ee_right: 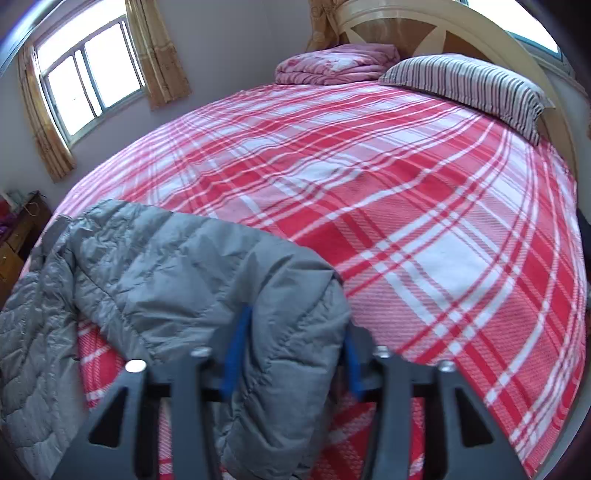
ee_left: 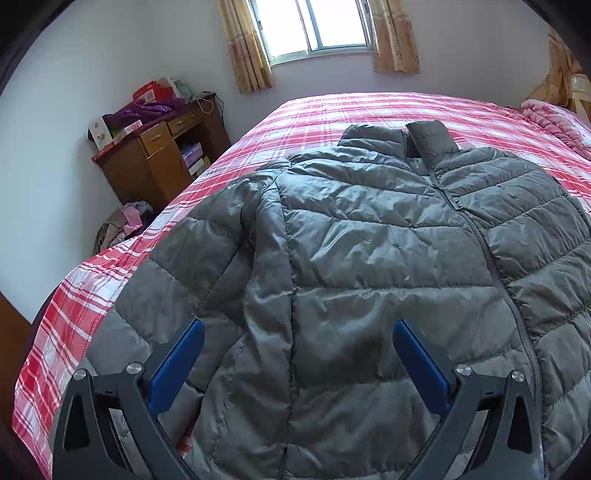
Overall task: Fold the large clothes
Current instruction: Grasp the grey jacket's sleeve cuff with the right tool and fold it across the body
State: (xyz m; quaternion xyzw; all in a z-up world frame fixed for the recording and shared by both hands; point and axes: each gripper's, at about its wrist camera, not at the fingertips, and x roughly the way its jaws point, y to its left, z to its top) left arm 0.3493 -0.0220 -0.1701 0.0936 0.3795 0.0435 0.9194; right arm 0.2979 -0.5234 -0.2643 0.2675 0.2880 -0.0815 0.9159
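Observation:
A grey quilted down jacket [ee_left: 369, 240] lies front up and zipped on the red plaid bed [ee_left: 332, 110], collar toward the window. My left gripper [ee_left: 299, 326] hovers open just above its near left part, by the seam where the sleeve joins the body, with the blue pads [ee_left: 177, 365] wide apart. In the right wrist view the jacket's other sleeve [ee_right: 184, 266] stretches out across the sheet [ee_right: 406, 184]. My right gripper [ee_right: 295, 321] is shut on that sleeve's cuff end, and puffy fabric fills the gap between the jaws.
A wooden cabinet [ee_left: 159, 162] piled with boxes and clothes stands left of the bed, with a heap of clothes [ee_left: 125, 225] on the floor. A folded pink blanket [ee_right: 336, 64] and a striped pillow [ee_right: 469, 85] lie by the headboard [ee_right: 424, 22].

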